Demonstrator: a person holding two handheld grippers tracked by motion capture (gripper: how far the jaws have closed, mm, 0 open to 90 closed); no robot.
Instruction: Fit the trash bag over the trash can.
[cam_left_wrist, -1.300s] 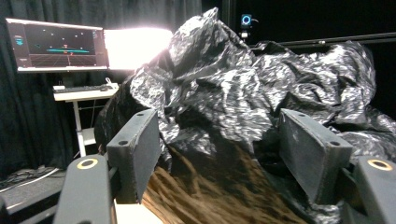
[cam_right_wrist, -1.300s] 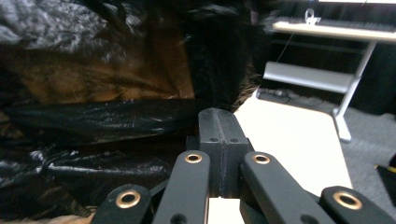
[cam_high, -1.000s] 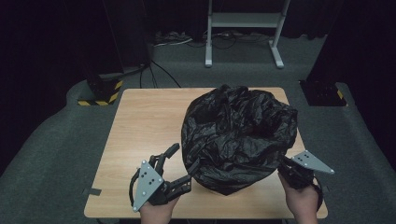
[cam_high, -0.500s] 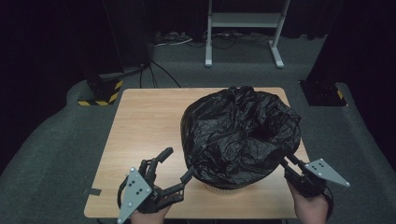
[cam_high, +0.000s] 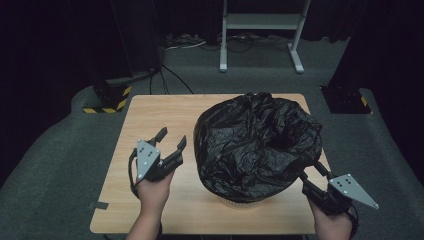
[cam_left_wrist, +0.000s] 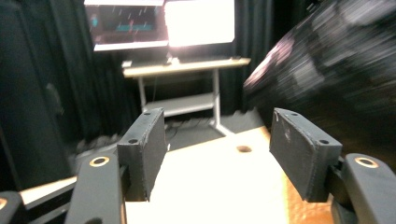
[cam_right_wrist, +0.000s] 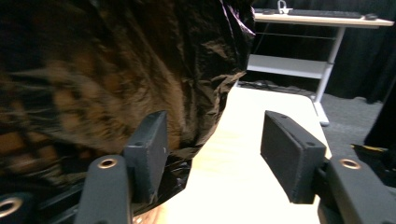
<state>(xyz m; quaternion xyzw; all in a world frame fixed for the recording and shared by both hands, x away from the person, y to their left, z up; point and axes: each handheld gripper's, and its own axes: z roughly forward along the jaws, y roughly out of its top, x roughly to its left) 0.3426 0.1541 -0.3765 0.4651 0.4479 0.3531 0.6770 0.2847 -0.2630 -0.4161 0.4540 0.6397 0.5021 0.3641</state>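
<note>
- Black plastic bag (cam_high: 257, 142), crinkled and puffed up, draped over a pale round container (cam_high: 242, 202) whose rim peeks out beneath the front edge; standing on the right half of the wooden table (cam_high: 160, 110).
- Left gripper (cam_high: 170, 140) held by a hand (cam_high: 152, 187) over bare tabletop, just beside the bag's left flank, not touching it.
- Left jaws apart, having just been closing a little, with nothing between them; through the gap in the left gripper view, light wood and a small hole in the tabletop, the bag (cam_left_wrist: 336, 84) a blurred dark mass off to the right.
- Right gripper (cam_high: 310, 170) at the bag's lower right edge, jaws pointing into the plastic.
- Right jaws apart after just opening; in the right gripper view, the left pad (cam_right_wrist: 152, 151) lying against the hanging bag (cam_right_wrist: 116, 70), the other pad clear of it over bare wood; no clamp on the plastic.
- Metal-legged stand (cam_high: 260, 30) on the dark floor behind the table, well apart from it.
</note>
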